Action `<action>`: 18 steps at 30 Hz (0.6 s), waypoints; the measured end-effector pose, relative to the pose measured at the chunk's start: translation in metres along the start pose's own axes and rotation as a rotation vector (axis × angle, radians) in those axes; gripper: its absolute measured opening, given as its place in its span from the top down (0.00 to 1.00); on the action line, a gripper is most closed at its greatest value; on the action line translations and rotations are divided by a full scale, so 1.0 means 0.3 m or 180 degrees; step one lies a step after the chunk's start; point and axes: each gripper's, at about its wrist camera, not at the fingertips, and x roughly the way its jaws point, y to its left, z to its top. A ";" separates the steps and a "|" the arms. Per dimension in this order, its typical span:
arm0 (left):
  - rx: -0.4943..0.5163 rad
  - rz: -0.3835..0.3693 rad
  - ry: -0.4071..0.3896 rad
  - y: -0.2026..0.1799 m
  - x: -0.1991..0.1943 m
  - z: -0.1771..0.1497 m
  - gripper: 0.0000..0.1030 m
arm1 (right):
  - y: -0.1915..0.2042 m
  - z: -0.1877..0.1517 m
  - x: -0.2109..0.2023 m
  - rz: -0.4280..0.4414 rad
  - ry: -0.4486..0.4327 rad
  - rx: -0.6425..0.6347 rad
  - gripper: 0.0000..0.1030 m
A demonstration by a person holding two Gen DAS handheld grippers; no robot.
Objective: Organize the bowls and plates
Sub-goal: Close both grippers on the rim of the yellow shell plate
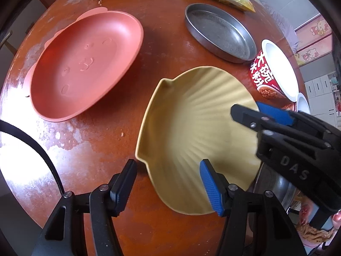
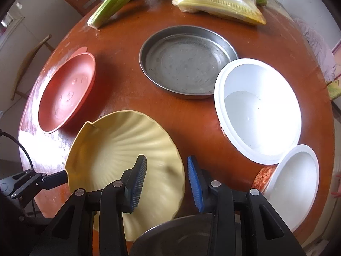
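Note:
A yellow shell-shaped plate (image 1: 191,128) (image 2: 127,153) sits near the front of the round brown table (image 1: 96,138). My left gripper (image 1: 168,183) straddles its left rim, black finger outside and blue pad over the inside. The jaws stand apart and do not press on the rim. My right gripper (image 2: 167,181) (image 1: 249,108) straddles the right rim the same way, open. A pink face-embossed plate (image 1: 85,64) (image 2: 66,93) lies to the left. A steel pan (image 1: 221,32) (image 2: 183,64) lies beyond.
Two red paper noodle bowls, one large (image 2: 257,111) (image 1: 275,70) and one small (image 2: 294,183), stand at the right edge. A steel bowl (image 2: 181,239) (image 1: 275,187) sits at the plate's near side. Celery (image 2: 119,2) and bagged corn (image 2: 219,2) lie at the far edge.

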 end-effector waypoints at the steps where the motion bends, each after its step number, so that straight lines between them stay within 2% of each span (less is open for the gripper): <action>1: 0.0001 -0.0001 -0.0008 -0.002 0.000 0.001 0.44 | 0.000 0.000 0.009 0.0018 0.0030 0.0001 0.61; 4: 0.0006 -0.0023 -0.0023 -0.014 0.003 0.014 0.52 | 0.006 -0.002 0.020 0.0029 0.0055 -0.0036 0.62; 7: -0.0031 -0.0033 -0.0044 -0.016 0.009 0.032 0.53 | 0.010 -0.006 0.022 0.0024 0.0070 -0.0042 0.62; 11: -0.0158 -0.0111 -0.0083 0.007 0.009 0.043 0.61 | 0.008 -0.013 0.021 0.0014 0.0085 -0.0017 0.62; 18: -0.0261 -0.0141 -0.0148 0.048 -0.012 0.038 0.62 | 0.034 -0.007 0.004 0.0080 0.0067 -0.0043 0.62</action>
